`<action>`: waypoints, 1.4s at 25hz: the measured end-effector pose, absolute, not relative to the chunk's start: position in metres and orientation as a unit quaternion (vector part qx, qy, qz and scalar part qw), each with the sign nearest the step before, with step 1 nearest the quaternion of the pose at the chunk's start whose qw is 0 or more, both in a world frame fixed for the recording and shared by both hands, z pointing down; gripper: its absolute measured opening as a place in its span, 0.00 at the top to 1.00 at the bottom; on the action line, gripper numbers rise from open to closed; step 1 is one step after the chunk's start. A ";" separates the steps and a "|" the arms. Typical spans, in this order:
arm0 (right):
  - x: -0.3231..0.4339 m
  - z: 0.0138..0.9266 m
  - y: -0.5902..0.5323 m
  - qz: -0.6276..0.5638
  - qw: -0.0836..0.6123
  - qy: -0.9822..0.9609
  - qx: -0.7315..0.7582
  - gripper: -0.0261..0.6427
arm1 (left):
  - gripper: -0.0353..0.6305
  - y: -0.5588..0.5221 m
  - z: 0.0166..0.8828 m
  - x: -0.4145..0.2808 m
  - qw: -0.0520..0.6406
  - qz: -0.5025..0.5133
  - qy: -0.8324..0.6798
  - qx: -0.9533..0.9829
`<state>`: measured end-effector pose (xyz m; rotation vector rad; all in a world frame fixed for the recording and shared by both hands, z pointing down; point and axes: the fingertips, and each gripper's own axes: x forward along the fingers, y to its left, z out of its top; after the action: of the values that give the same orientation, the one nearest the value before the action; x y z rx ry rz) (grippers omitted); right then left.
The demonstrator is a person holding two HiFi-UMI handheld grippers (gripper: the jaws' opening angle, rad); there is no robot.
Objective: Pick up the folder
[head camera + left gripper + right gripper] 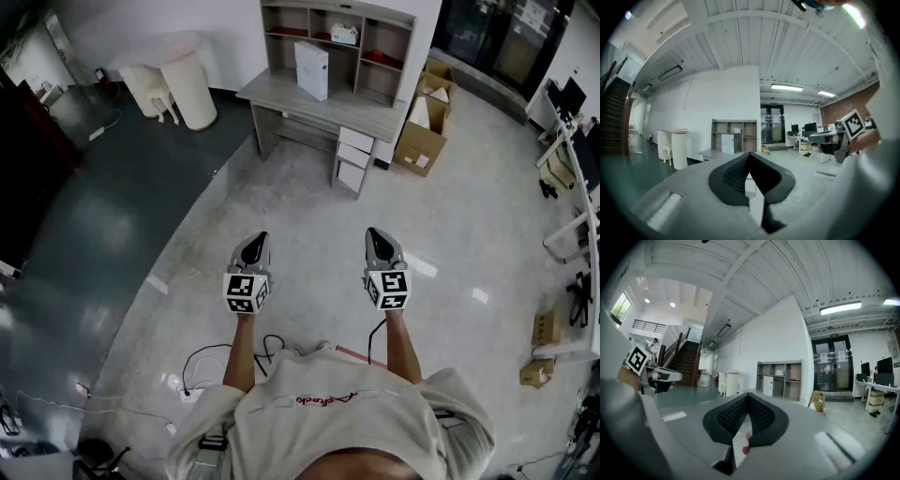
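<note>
Pale polished floor [281, 206] fills most of what we see, with loose cables [216, 361] lying on it close behind our grippers. Nearest to us, the left gripper [257, 242] and the right gripper [376, 236] are held out level side by side. Each one's own view shows its jaws closed together, tip against tip, with nothing between them. Well beyond them, across open floor, stands a desk [281, 94] with a shelf unit [382, 19] along its back edge and cardboard boxes [422, 131] on the floor just beside its right end. The folder [312, 68] stands upright on the desk top, near the back edge and about midway along it, well apart from both grippers. We judge it a white, board-covered file: stiff, fairly light unless full, with smooth faces that could slip. So we would open the jaws and pinch across its thickness at the top edge or the spine. From this far we cannot tell how full it is, whether it leans on the shelf unit, or which narrow side is the spine.
</note>
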<state>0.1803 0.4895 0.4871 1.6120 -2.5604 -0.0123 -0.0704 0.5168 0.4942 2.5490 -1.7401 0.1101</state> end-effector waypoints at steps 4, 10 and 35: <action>0.183 0.489 0.489 -0.003 0.061 -0.845 0.532 0.95 | 0.95 0.516 0.493 -0.068 0.027 0.035 -0.563 0.825; 0.187 0.491 0.489 -0.001 0.065 -0.847 0.528 0.95 | 0.95 0.515 0.490 -0.064 0.028 0.032 -0.566 0.823; 0.209 0.505 0.467 0.009 0.049 -0.865 0.500 0.95 | 0.95 0.502 0.501 -0.033 0.034 0.030 -0.585 0.810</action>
<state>0.2092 0.4670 0.5050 1.5238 -2.6355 0.0269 -0.0330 0.5015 0.5006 2.4911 -1.7994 0.0932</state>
